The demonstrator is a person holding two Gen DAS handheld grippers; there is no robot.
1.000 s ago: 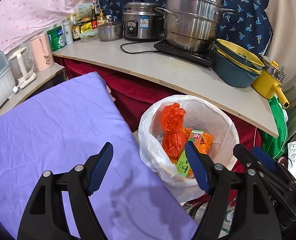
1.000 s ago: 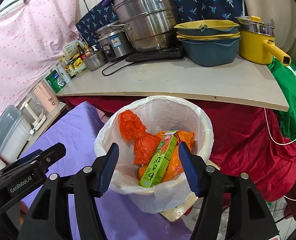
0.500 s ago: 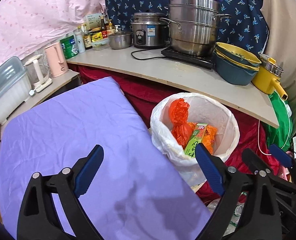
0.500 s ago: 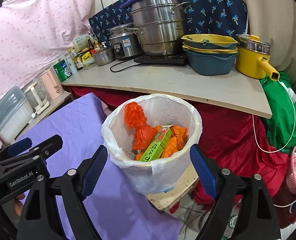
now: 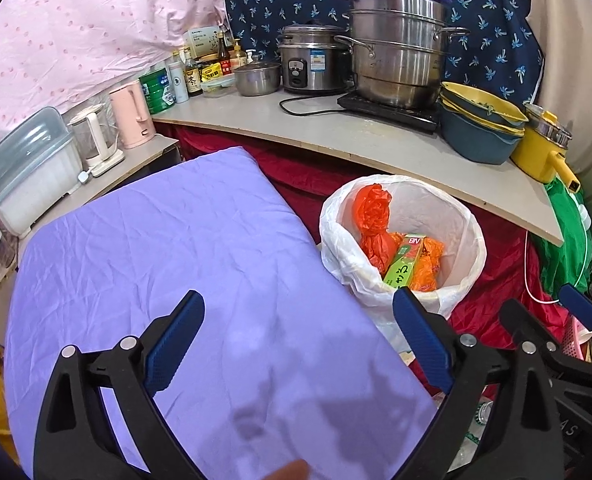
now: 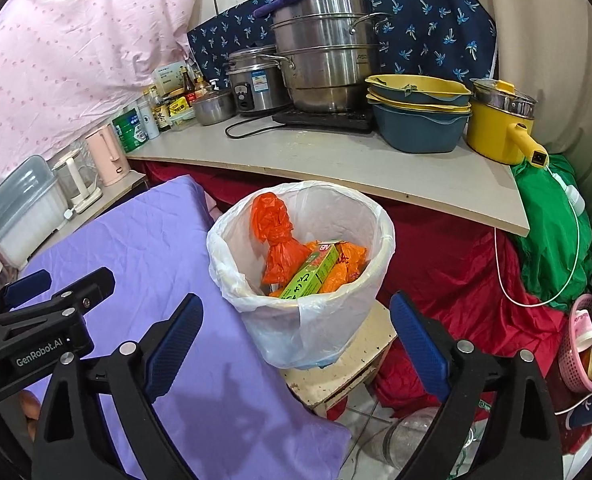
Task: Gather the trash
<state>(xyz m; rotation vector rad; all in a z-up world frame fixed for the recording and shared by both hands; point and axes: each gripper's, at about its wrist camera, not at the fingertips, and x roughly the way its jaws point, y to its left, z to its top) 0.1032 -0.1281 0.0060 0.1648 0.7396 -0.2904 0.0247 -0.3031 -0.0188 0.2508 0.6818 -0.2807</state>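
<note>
A bin lined with a white bag [image 5: 470, 240] [image 6: 378, 216] stands on a small stool [image 6: 348, 364] beside the purple-covered table [image 5: 155, 260] [image 6: 135, 248]. Inside lie a knotted orange plastic bag [image 5: 372, 208] [image 6: 273, 220] and a green drink carton [image 5: 402, 268] [image 6: 312, 276]. My left gripper [image 5: 298, 300] hovers over the table's right edge, open and empty, short of the bin. My right gripper [image 6: 296, 302] is back from the bin with its jaws opening and nothing between them. Each gripper shows at the edge of the other's view, the right one [image 5: 568, 320] and the left one [image 6: 55, 292].
Behind the bin runs a counter [image 6: 336, 160] with steel pots [image 6: 324, 64], a rice cooker [image 6: 255, 84], stacked blue and yellow basins [image 6: 420, 116] and a yellow pot [image 6: 500, 128]. A green bag [image 6: 552, 240] hangs right. A pink basket [image 6: 580, 340] and a glass jar [image 6: 412, 436] sit on the floor.
Both grippers have drawn back from the bin and their jaws have spread wider. The bin now sits farther off, with the carton and orange bag lying in it.
</note>
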